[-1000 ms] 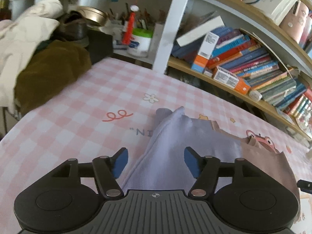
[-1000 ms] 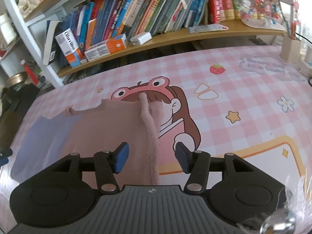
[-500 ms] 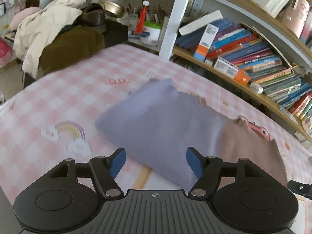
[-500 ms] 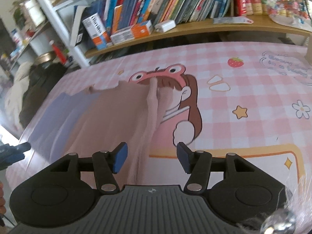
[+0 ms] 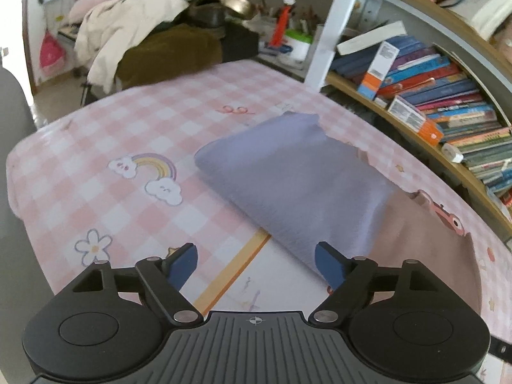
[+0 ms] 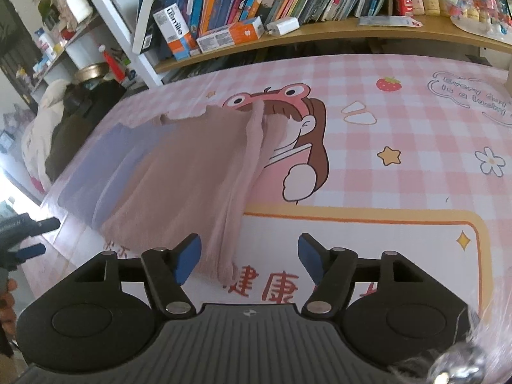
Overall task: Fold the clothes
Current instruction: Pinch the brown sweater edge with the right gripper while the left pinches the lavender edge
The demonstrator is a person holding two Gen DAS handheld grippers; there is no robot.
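Blue pads on our left hand-held gripper point(image 5: 256, 264), jaws spread wide, nothing between them. Just ahead of its right finger we see the near edge of the lavender garment point(image 5: 297, 179), folded flat on the pink checked tabletop point(image 5: 134, 121). To the right of that finger the dusty-pink garment point(image 5: 425, 243) lies flat too, its edge tucked under the lavender one. Ahead and left of the gripper, printed rainbow and clouds point(image 5: 153, 172) on the tabletop. Further out, a pile of cream and brown clothes point(image 5: 144, 38) past the tabletop's far edge; far right, a bookshelf point(image 5: 448, 108) with leaning books.

Our right hand-held gripper point(image 6: 249, 256) is also wide apart and empty. Right between its fingers, closer to the left one, the near hem of the dusty-pink garment point(image 6: 192, 172) touches down; a raised ridge of cloth runs away from the gripper up the garment's right side. Left of that, the lavender garment point(image 6: 105, 166) overlaps it. Far left, the other gripper's blue tips point(image 6: 35, 236) poke in, apart from the cloth. Ahead and right, a cartoon girl print point(image 6: 300, 147) partly covered by the pink cloth. Beyond, the tabletop point(image 6: 400, 121) meets the bookshelf point(image 6: 288, 3).
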